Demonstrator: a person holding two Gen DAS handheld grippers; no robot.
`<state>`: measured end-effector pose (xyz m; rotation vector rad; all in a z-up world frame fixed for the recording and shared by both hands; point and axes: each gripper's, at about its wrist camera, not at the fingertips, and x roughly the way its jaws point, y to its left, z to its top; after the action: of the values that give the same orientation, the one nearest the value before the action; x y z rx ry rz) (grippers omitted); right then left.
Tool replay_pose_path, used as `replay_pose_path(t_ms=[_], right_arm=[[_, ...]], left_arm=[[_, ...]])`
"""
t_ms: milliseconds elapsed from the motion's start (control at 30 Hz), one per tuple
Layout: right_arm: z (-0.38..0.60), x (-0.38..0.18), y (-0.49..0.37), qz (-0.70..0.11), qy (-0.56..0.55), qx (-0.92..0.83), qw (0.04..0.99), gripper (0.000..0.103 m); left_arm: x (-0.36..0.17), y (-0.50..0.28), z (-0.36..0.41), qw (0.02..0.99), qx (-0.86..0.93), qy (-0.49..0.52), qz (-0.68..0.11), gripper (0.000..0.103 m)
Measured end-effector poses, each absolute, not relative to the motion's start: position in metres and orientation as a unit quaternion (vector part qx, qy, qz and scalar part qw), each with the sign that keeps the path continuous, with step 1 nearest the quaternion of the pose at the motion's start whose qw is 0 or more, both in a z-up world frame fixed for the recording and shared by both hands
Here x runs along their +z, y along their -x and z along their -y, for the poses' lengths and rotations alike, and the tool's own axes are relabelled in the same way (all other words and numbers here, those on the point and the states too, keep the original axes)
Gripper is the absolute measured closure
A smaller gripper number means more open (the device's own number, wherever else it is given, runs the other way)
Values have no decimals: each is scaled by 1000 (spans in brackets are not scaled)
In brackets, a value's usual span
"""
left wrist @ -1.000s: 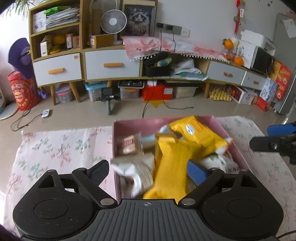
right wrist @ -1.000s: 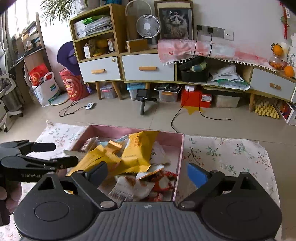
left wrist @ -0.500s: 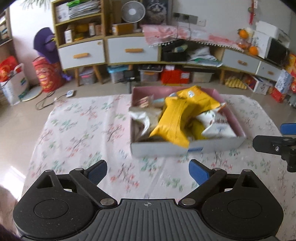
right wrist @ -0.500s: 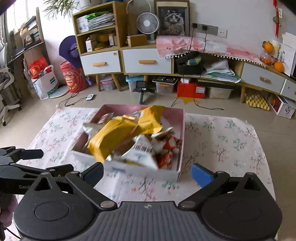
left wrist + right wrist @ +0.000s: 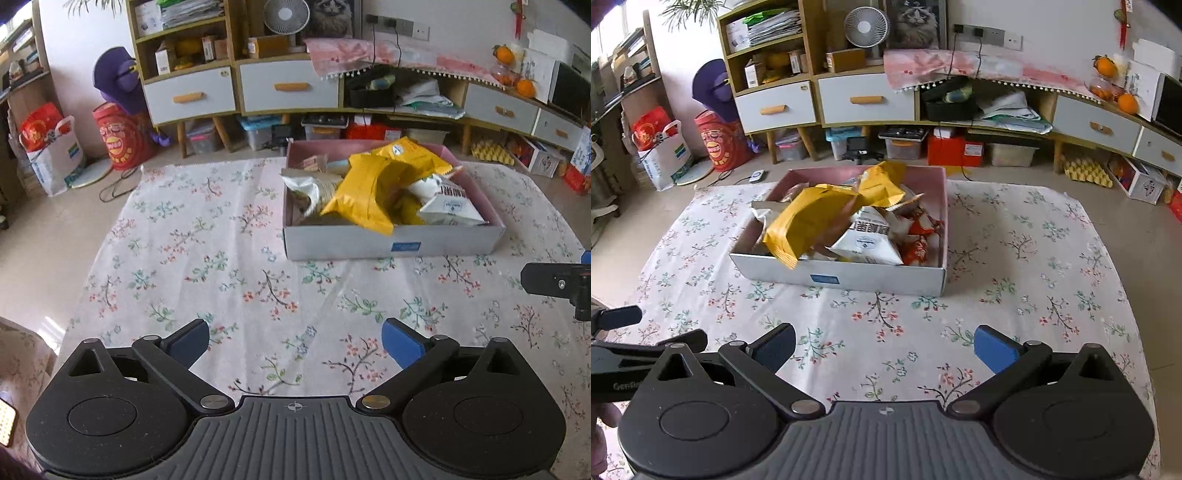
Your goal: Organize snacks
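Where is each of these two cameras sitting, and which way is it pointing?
Left wrist: rides the left gripper, facing the snack box ahead to its right; open blue-padded fingers show, the right gripper's tip at the right edge.
Right wrist: rides the right gripper, facing the box nearly head-on; open fingers show, the left gripper at the left edge.
Shared: box, yellow snack bag, floral tablecloth, cabinets behind.

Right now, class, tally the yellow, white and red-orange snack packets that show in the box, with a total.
Yellow: 2, front yellow packet and rear yellow packet.
White: 2, lettered white packet and left white packet.
Red-orange: 1 at least, red-orange packet; edges unclear.
Total: 5 at least.
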<state>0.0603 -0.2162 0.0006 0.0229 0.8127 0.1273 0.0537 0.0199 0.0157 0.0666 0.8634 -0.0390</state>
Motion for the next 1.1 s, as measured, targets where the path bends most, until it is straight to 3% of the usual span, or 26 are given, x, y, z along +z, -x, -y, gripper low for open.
replay_pose_path(t_ms=[1100], right_arm=[[203,-12,-55,-398,24,57,915,19]], left_arm=[[20,-57,-13,907,-17,-29,-421,2]])
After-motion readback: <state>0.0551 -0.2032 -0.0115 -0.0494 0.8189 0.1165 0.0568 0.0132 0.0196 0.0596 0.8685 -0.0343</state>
